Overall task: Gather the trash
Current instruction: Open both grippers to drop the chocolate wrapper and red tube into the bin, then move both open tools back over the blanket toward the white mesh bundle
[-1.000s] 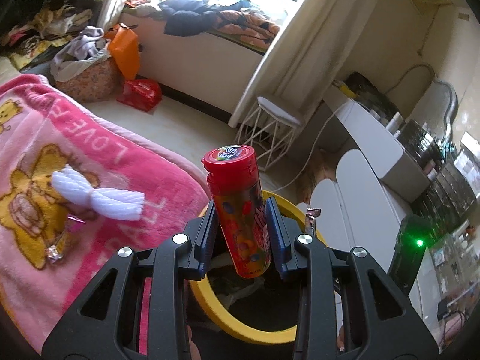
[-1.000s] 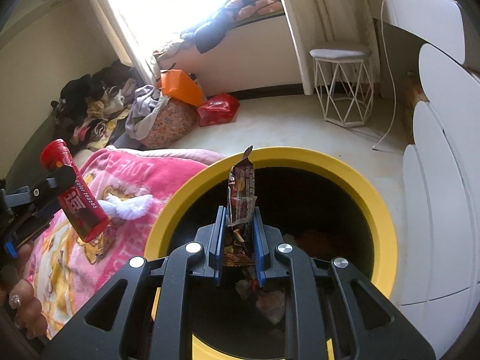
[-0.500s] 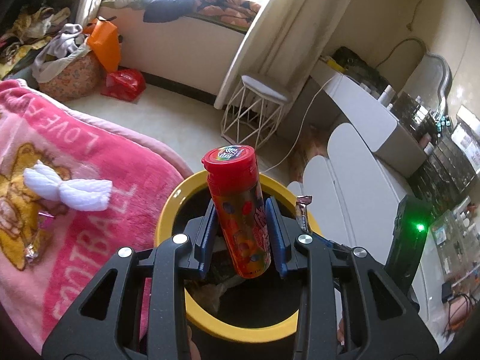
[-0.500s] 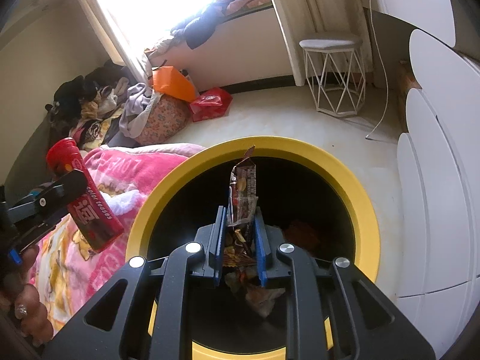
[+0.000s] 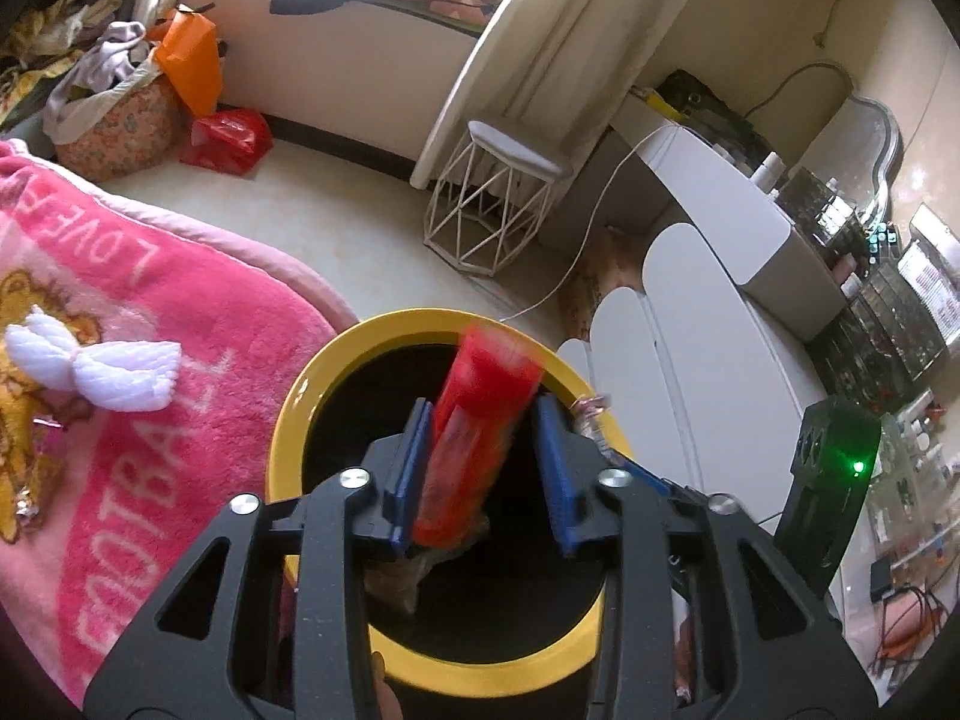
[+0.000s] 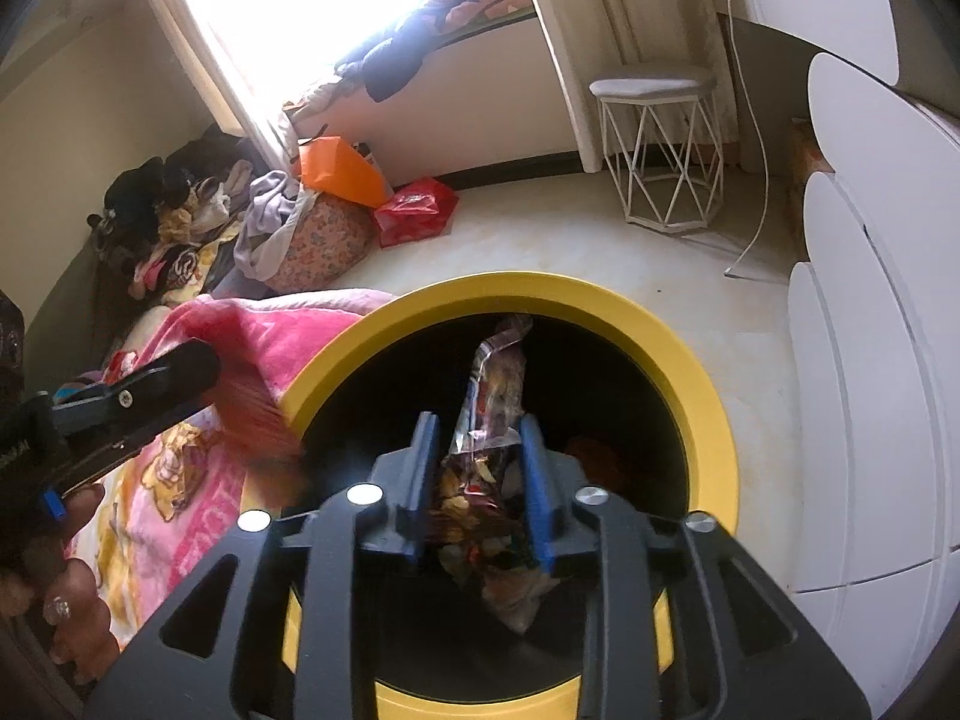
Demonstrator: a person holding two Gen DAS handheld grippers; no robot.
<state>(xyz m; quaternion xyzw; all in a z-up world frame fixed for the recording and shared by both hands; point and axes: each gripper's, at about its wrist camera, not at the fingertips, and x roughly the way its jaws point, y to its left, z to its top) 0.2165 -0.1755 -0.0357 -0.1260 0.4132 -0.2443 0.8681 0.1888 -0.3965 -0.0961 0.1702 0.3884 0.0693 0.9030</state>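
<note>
My left gripper is standing over the mouth of the yellow-rimmed bin, and its blue pads have just been parting: the red candy tube is sitting blurred between them, leaning against the left pad with a clear gap on its right side, so I am no longer squeezing it. My right gripper is hanging over the same bin, and its jaws have just been spreading too; the crumpled snack wrapper is standing between the pads, its top poking up above them, with space showing beside the left pad, so that grip is loosened as well. Down inside the dark bin some other scraps are lying, too dim for me to make out. From the right wrist view my left gripper is showing at the bin's left edge with the tube a red smear below it. Just beside the bin the pink blanket is spreading out, with a white bow-shaped piece lying on it. Farther off, a white wire stool is standing on the pale floor by the curtain, and a red bag and an orange bag are sitting near the wall under the window.
</note>
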